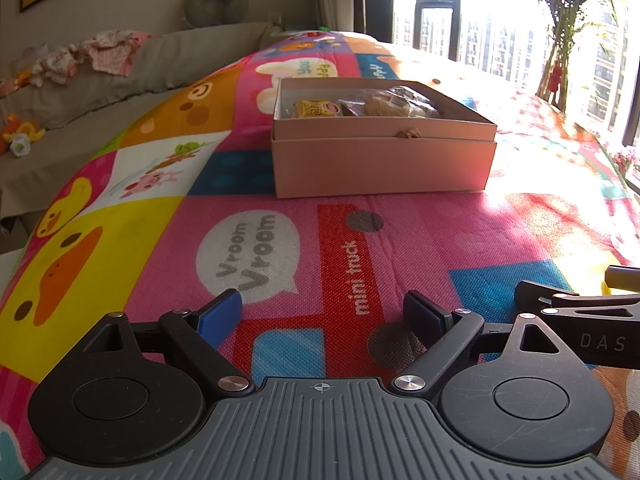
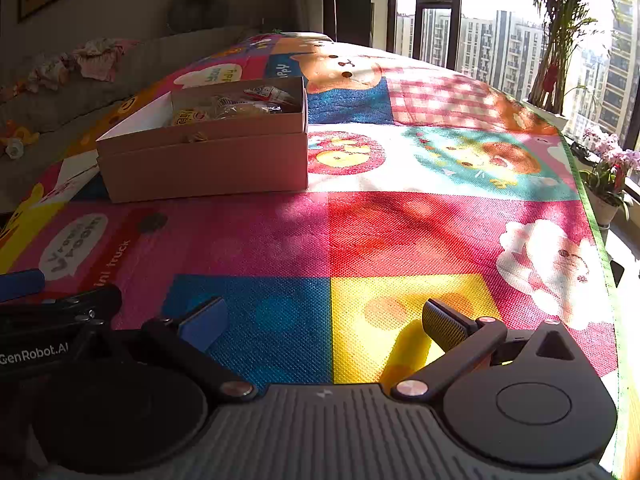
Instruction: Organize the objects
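Much of what lay inside the cardboard box (image 1: 384, 156) was hard for me to read: clear wrappers glared in the sun, and I could only pick out a yellow snack packet (image 1: 314, 108) near its left end and a pale bread-like lump in plastic (image 1: 386, 107) beside it. From my right camera the box's near wall hid the lower half of the contents, and a red-and-white wrapper (image 2: 266, 94) showed toward its far right corner.

The box sat open on the cartoon play mat (image 1: 304, 248), beyond a "Vroom Vroom" bubble printed on it. My left tongs (image 1: 322, 312) were spread wide and held nothing, low over the mat, well short of the box, which lay straight ahead and slightly right of them. My right tongs (image 2: 322, 322) were likewise wide apart and empty, over blue and yellow squares, with the box well ahead and off to their left. Each tool's edge was cut off at the other camera's side.
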{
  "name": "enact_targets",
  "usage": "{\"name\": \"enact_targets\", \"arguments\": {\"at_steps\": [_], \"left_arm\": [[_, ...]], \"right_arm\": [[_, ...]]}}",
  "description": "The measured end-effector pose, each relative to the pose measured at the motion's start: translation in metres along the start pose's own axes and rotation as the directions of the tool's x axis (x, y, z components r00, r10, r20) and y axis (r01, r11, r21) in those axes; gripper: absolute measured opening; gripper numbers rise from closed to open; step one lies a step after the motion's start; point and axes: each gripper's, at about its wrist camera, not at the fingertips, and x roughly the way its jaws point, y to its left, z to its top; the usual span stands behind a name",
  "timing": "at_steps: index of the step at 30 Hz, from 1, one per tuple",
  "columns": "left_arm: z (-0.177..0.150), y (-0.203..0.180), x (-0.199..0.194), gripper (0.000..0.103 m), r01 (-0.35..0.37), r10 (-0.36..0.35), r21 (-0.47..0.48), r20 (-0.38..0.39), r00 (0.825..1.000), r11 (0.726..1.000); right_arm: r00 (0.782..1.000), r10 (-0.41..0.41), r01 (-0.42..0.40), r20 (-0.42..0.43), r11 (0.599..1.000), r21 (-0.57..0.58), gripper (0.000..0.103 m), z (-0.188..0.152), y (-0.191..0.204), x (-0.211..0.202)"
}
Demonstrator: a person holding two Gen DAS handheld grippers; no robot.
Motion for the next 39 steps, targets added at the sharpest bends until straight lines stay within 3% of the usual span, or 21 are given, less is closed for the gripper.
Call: {"name": "enact_targets", "arguments": {"at_steps": [39], "left_arm": [[-0.0002,0.0004,-0.0018,0.093,-0.001,0.001,-0.005,0.000,1.000,1.000]], "right_arm": [[1.000,-0.002,0.002,0.000,1.000,-0.001,0.103,0.0005,0.0007,0.0002]]}}
